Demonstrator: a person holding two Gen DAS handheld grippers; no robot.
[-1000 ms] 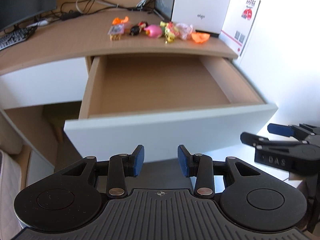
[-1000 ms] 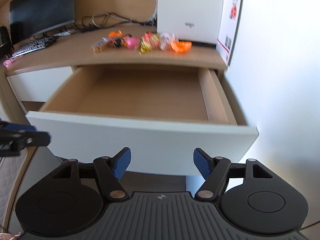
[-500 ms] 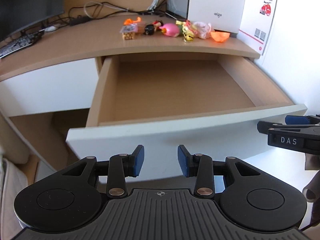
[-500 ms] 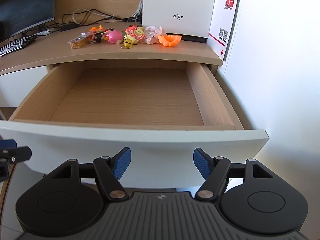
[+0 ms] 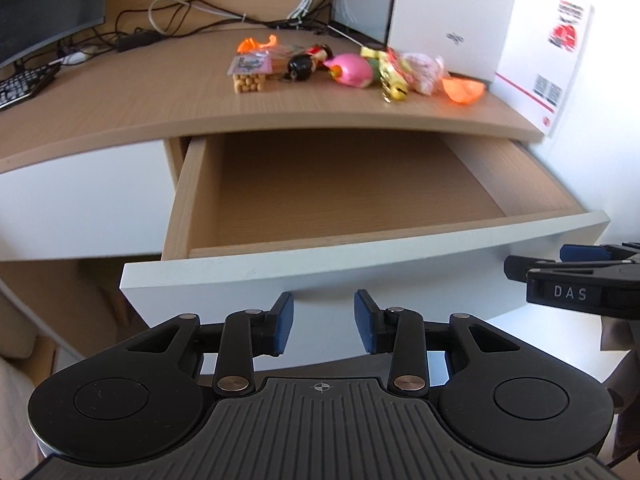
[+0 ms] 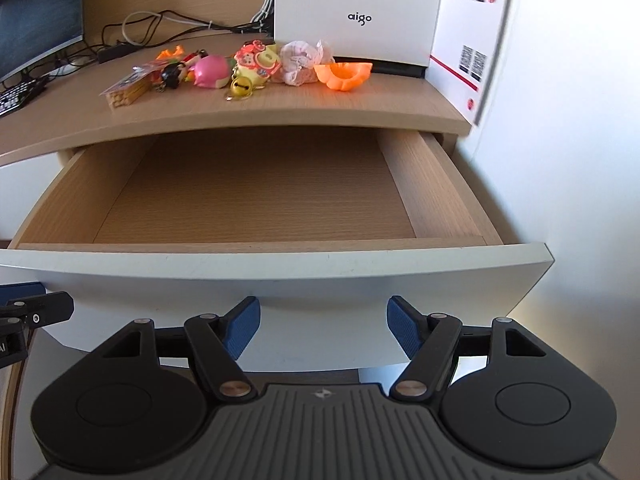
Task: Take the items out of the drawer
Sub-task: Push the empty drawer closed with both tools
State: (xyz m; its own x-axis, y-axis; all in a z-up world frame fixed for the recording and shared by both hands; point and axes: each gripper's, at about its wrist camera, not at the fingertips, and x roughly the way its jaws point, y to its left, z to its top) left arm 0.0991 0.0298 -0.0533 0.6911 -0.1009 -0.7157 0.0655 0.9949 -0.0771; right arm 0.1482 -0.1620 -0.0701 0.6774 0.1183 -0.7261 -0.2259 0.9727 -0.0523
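Observation:
The drawer [image 5: 360, 276] [image 6: 280, 280] is pulled out, and its wooden floor shows nothing inside. Small items lie in a row on the desk top above: a bag of beans [image 5: 250, 74], a pink toy [image 5: 350, 70] [image 6: 210, 72], a yellow bell [image 6: 240, 88] and an orange cup [image 5: 464, 90] [image 6: 344, 74]. My left gripper [image 5: 324, 322] is just before the drawer's white front, its jaws closing with nothing between them. My right gripper [image 6: 323, 326] is open and empty before the front's right half, and also shows at the right edge of the left wrist view [image 5: 576, 280].
A white box [image 6: 356, 8] and a leaflet [image 5: 556, 48] stand at the back right of the desk. A monitor [image 5: 44, 4], keyboard [image 5: 20, 84] and cables [image 5: 180, 20] sit at the back left. A white wall [image 6: 580, 120] runs close along the drawer's right side.
Both grippers have come forward and lower toward the drawer's white front, which now looms larger. The left jaws stand slightly narrower; the right jaws are unchanged.

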